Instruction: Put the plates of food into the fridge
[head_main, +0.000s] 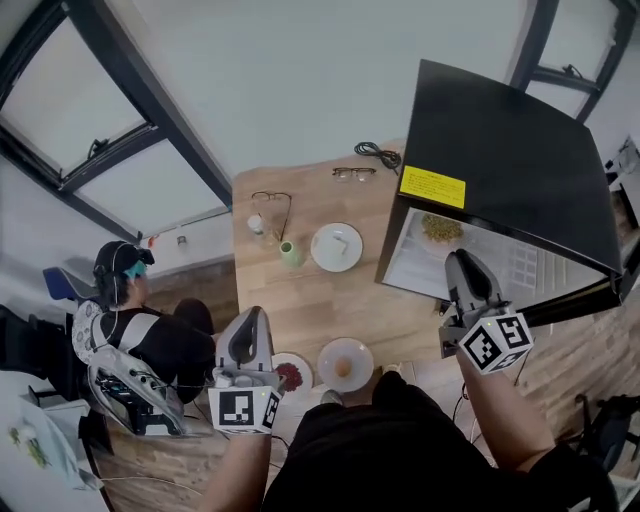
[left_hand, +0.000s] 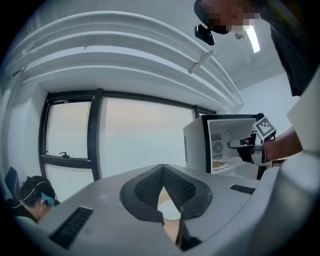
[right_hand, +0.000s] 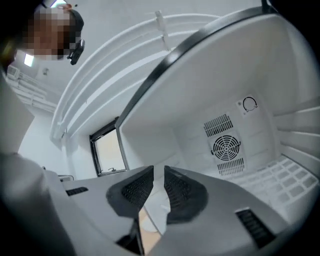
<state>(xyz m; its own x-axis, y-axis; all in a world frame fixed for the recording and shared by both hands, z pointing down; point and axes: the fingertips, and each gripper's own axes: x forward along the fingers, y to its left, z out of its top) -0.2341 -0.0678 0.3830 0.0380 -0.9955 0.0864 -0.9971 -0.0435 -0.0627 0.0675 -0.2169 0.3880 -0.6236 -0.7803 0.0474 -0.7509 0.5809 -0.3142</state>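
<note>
Two plates of food sit at the near edge of the table (head_main: 300, 300) — the red-food plate (head_main: 290, 376) and the orange-morsel plate (head_main: 345, 364). A third, the white plate (head_main: 336, 247), lies farther out beside a green cup (head_main: 290, 252). A plate of yellowish food (head_main: 440, 228) is already on the shelf of the open fridge (head_main: 520, 150).

The red-food plate lies just below and right of my left gripper (head_main: 250, 320), whose jaws are together on nothing. My right gripper (head_main: 463, 262) is at the fridge mouth, its jaws a narrow slit apart and empty, well apart from all three plates. I judge the left the nearer hand. The plates are round, so only the rim matters.

Only the head view shows the near plates. The left gripper view gives a sliver of white plate under its pads, and the right gripper view only fridge wall and fan.
</note>
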